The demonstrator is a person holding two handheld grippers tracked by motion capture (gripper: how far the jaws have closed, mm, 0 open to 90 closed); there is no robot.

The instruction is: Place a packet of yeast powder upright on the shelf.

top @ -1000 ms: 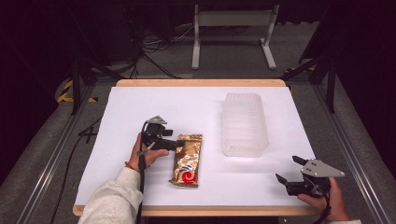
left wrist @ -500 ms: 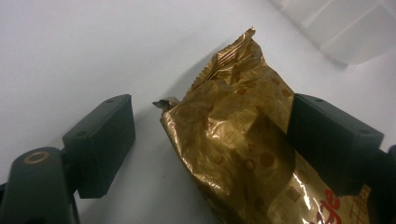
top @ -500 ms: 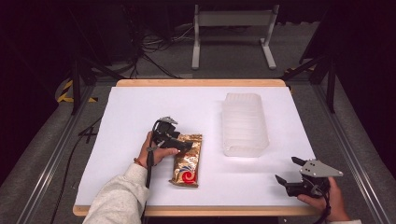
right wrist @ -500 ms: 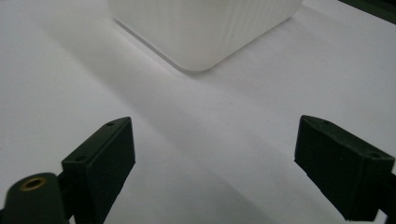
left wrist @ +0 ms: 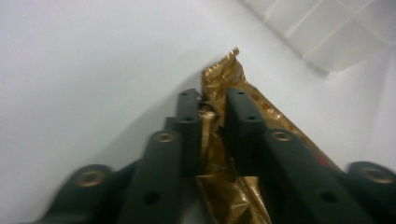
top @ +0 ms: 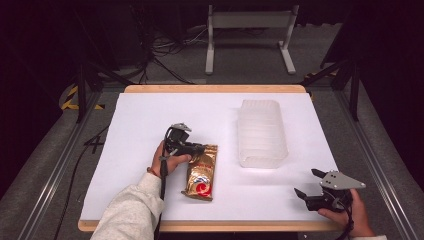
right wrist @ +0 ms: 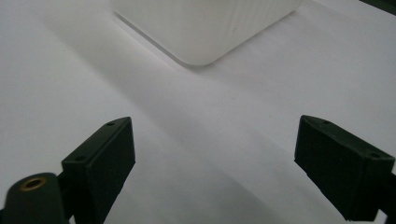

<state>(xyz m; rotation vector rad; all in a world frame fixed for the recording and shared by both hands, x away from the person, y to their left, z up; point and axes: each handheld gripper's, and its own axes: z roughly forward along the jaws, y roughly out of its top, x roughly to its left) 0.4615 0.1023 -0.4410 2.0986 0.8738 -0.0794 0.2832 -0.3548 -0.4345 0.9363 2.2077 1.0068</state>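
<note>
since a second ago, left gripper (left wrist: 212,112) has just closed on the gold snack pouch (top: 201,172) mid-table; lifting remains. right gripper (top: 314,191) rests wide open, empty, near front right corner.

On the tabletop (top: 150,125) a foil snack pouch (top: 202,172) lies left of the middle and nearer the front edge than the back, its length running front to back. The left hand-held gripper (top: 196,148) sits at the pouch's back end, coming in from the left side; in the left gripper view the pouch's crimped edge (left wrist: 212,140) stands between its two jaws, which have just been closing on it. A ribbed plastic container (top: 261,132) lies right of the middle, well apart from the pouch and farther back. The right hand-held gripper (top: 307,185) rests near the front right corner, in front of the container and apart from it.
</note>
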